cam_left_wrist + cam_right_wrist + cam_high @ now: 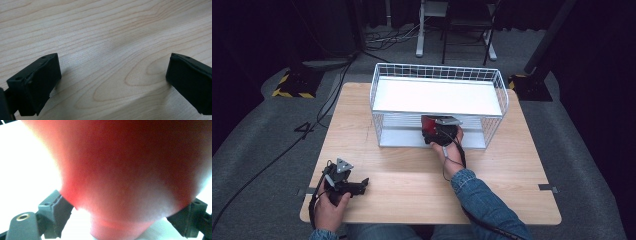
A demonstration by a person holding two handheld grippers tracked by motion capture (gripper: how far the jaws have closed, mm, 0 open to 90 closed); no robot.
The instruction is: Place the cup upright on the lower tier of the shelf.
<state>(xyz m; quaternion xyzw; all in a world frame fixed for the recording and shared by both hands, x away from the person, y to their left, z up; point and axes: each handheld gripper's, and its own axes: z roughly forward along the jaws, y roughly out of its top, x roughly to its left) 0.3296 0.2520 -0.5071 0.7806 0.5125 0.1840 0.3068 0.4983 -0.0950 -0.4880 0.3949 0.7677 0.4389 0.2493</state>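
Table [412,175] front bare; left claw [113,75] apart near edge; right claw [125,212] clamped on red object [130,170] at wire basket [384,80] lower shelf.

No readable words, labels or numbers are showing anywhere from where I am standing, only yellow-and-black hazard stripes [292,93] marking the base on the floor.
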